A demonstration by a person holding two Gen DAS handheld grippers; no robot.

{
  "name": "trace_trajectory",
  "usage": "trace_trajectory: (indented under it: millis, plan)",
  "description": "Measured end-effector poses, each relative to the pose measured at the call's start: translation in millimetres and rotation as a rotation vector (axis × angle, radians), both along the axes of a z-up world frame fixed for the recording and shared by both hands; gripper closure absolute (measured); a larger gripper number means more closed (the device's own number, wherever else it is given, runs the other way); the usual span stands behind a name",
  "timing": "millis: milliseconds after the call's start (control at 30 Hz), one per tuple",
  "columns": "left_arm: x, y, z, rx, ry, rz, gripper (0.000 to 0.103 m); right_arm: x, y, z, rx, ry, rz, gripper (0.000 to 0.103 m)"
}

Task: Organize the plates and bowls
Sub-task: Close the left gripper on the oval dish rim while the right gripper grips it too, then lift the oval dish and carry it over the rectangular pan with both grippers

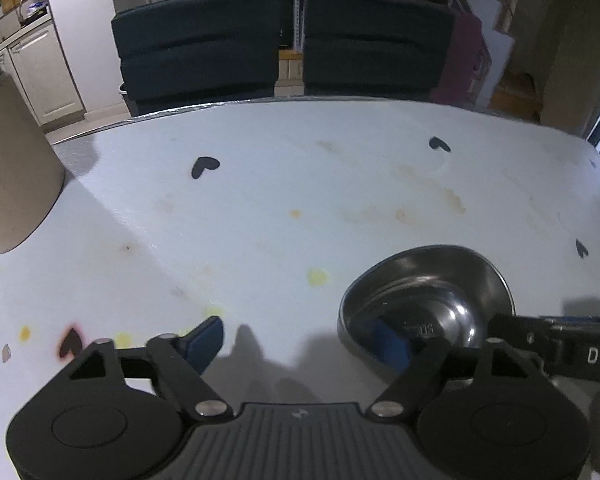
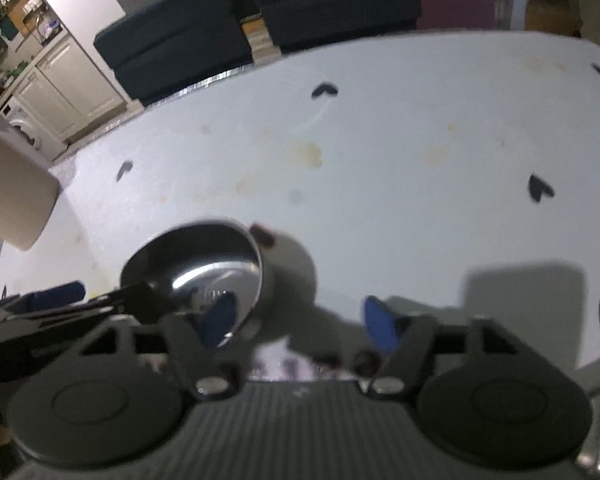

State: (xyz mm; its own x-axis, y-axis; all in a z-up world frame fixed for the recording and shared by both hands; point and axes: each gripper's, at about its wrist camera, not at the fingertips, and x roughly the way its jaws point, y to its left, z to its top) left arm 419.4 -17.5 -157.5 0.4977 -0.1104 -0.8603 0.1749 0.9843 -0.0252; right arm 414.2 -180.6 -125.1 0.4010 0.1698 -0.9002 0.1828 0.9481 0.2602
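Right now both grippers crowd one steel bowl (image 1: 428, 296) near the front edge of the table (image 1: 260, 208), which has a pale cover w/ black heart prints and yellowish stains.

Left gripper (image 1: 300, 342): jaws fairly wide, holding nothing. Its right blue pad (image 1: 392, 346) dips inside the bowl on the near side, while the left pad (image 1: 206, 338) is over bare tabletop, well apart from the bowl. No squeeze on the bowl wall that I can see.

Right gripper (image 2: 300, 320): also spread, not clamped. From the right wrist cam, its left pad (image 2: 220, 314) sits inside the bowl, low against the near inner wall, and its right pad (image 2: 380, 322) is outside, w/ a clear gap to the bowl's rim. So the rim is between the pads but only one side is close.

Each gripper shows in the other's view: the right one's black body comes in from the right edge of the left cam, just beside the bowl; the left one's blue pad shows at the left of the right cam.

Bowl is upright, mouth up, shiny inside, empty apart from the pads. Can't tell whether its base is fully down on the table or slightly raised; a round shadow falls to its right in the right cam.

Elsewhere: a beige round container (image 1: 12, 168) at the table's far-left corner, two dark chairs (image 1: 204, 48) behind the far edge, kitchen cabinets (image 1: 48, 76) beyond on the left.
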Motion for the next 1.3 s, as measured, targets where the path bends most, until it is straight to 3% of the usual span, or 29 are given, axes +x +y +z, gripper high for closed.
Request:
trace_trajectory:
  millis: [133, 200, 500, 567, 633, 900, 1300]
  plan:
    - [0.8, 4.8, -3.8, -0.043, 0.028, 0.015, 0.039, 0.3, 2.2, 2.1, 0.038, -0.021, 0.012, 0.066]
    - [1.9, 6.6, -6.8, -0.079, 0.054, 0.019, 0.047, 0.8, 2.7, 3.5, 0.041, -0.033, 0.013, 0.074]
    - [2.1, 4.5, -8.9, -0.157, 0.138, 0.022, 0.074, 2.8, 14.6, 7.3, 0.015, -0.081, 0.072, 0.094]
    - [0.5, 3.3, -7.5, -0.172, 0.142, 0.015, 0.088, 2.9, 15.8, 7.1, 0.011, -0.084, 0.079, 0.095]
    - [-1.0, 1.7, -5.2, -0.179, 0.148, 0.012, 0.094, 2.2, 16.9, 8.3, 0.008, -0.085, 0.085, 0.096]
    - [-12.3, -0.8, 6.6, -0.14, 0.105, 0.004, 0.097, -4.4, 22.1, 15.3, -0.021, -0.089, 0.125, 0.097]
    - [-58.8, -16.0, 64.1, -0.175, -0.036, -0.013, 0.097, -44.5, 5.7, 68.1, -0.022, -0.206, 0.119, 0.097]
